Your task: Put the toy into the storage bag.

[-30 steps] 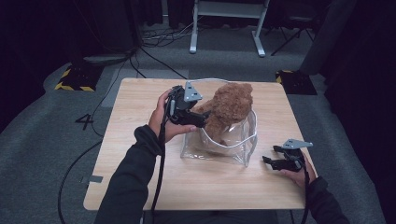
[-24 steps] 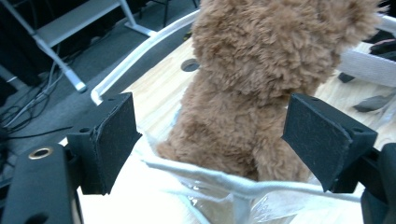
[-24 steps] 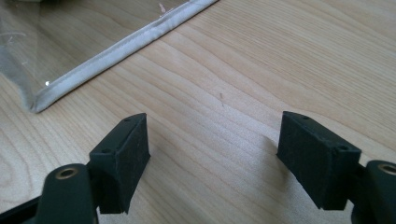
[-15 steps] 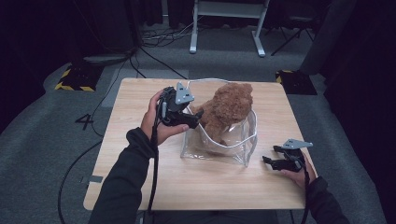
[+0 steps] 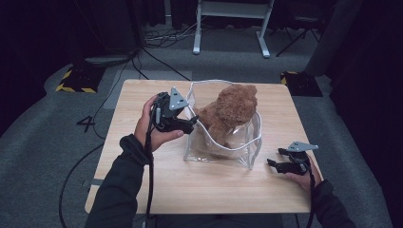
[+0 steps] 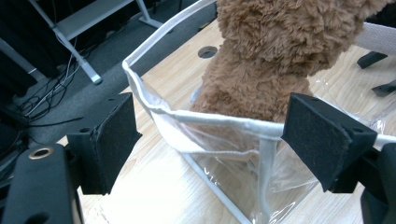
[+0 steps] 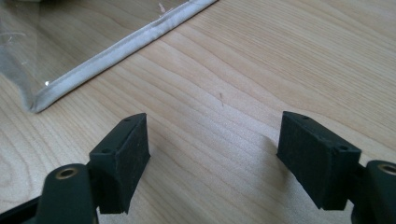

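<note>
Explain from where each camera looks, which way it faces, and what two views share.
High view: above the person's side, facing forward-down; both forearms, left gripper, right gripper.
Left gripper view: between open jaws, facing the teddy bear in the clear bag.
Right gripper view: between open jaws, facing down at the wooden table.
All show the bag.

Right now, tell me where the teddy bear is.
In the high view the brown teddy bear sits inside the clear bag at the table's middle, head above the rim. The left tool is open at the bag's left edge.
</note>
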{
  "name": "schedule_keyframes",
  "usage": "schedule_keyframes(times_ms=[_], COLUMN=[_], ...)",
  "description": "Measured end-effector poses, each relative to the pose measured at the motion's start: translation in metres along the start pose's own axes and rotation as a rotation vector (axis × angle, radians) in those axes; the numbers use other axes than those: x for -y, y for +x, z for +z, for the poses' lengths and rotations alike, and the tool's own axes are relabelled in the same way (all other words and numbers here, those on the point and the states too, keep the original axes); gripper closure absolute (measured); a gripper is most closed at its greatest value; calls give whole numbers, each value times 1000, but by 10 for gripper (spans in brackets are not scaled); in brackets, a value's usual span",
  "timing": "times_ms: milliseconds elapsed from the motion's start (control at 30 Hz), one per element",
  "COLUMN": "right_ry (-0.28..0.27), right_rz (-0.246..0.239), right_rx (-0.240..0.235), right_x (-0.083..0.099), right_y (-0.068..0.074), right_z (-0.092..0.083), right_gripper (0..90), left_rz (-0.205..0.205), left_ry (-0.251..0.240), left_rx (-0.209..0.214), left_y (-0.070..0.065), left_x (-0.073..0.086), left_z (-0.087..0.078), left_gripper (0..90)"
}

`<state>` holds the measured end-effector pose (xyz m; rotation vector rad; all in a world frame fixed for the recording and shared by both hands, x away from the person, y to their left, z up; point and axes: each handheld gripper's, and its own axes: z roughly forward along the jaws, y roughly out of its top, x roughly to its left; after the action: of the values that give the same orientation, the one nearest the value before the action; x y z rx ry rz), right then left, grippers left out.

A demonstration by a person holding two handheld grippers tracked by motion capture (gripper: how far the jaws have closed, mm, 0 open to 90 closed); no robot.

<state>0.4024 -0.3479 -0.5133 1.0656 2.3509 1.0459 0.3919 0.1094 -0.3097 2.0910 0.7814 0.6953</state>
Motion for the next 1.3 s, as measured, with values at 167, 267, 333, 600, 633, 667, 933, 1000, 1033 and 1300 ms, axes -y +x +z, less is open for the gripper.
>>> schedule_keyframes(times_ms=[167, 267, 333, 600, 633, 667, 933, 1000, 1033, 1300], right_ry=[0, 0, -1, 0, 0, 0, 0, 0, 0, 0], right_rz=[1, 0, 1, 0, 0, 0, 0, 0, 0, 0], right_rx=[1, 0, 1, 0, 0, 0, 0, 0, 0, 0], right_x=[0, 0, 0, 0, 0, 0, 0, 0, 0, 0], right_y=[0, 0, 0, 0, 0, 0, 0, 0, 0, 0], right_z=[0, 0, 0, 0, 0, 0, 0, 0, 0, 0], right_gripper=[247, 247, 248, 247, 247, 247, 247, 248, 247, 247], left_rz=[1, -3, -1, 5, 7, 6, 10, 5, 7, 0], left_ry=[-1, 1, 6, 22, 22, 24, 42, 45, 47, 68], left_rx=[-9, -14, -18, -30, -30, -32, -46, -46, -47, -55], left_y=[2, 3, 3, 4, 4, 4, 5, 5, 6, 6], left_x=[6, 10, 12, 19, 20, 21, 29, 32, 34, 43], left_z=[-5, -6, -6, -7, -7, -7, -7, -7, -8, -6], left_gripper=[179, 178, 178, 178, 178, 178, 179, 179, 179, 179])
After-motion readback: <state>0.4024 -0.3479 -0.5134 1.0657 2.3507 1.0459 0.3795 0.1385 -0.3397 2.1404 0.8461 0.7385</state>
